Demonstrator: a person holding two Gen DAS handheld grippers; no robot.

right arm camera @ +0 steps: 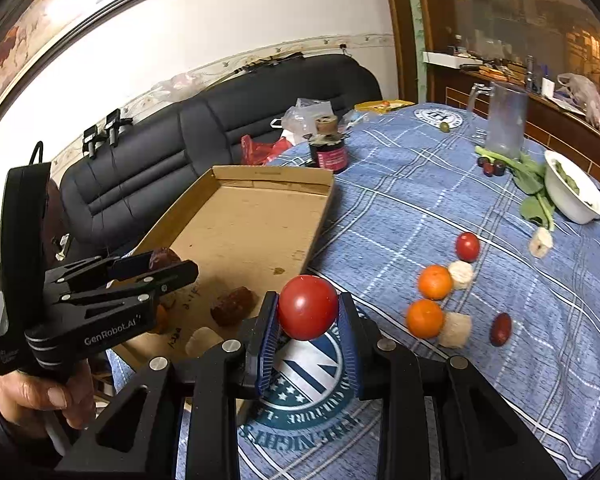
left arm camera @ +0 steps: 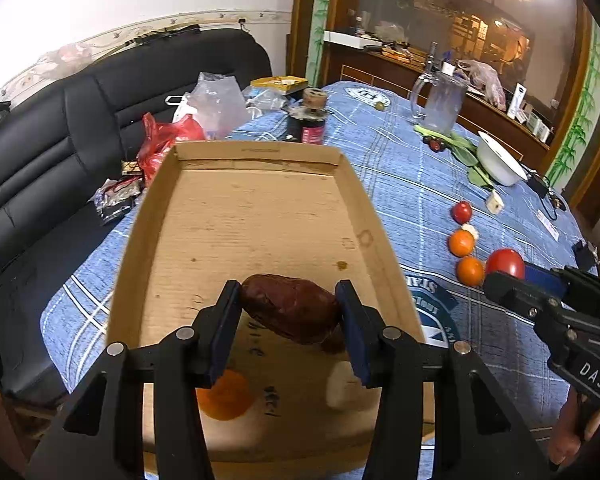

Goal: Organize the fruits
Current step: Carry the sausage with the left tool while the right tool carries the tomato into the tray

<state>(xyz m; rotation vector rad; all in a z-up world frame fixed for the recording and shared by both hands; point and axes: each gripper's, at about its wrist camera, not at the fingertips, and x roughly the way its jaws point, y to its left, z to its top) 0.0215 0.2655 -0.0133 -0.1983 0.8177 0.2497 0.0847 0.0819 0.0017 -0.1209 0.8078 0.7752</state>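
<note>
Left gripper (left arm camera: 290, 312) clamps dark red fruit (left arm camera: 290, 308), prob. a date, above cardboard tray (left arm camera: 260, 208). Right gripper (right arm camera: 308, 314) grips red tomato (right arm camera: 308, 306) over blue table (right arm camera: 420, 200) w/ two oranges (right arm camera: 434, 281) beside.

Your dark red date (left arm camera: 290, 308) hangs crosswise over the shallow cardboard tray (left arm camera: 256, 216), above an orange (left arm camera: 226, 398) and a second date (right arm camera: 233, 306) lying inside. Your red tomato (right arm camera: 308, 307) is lifted beside the tray. Two oranges (right arm camera: 435, 282) remain on the tabletop.
</note>
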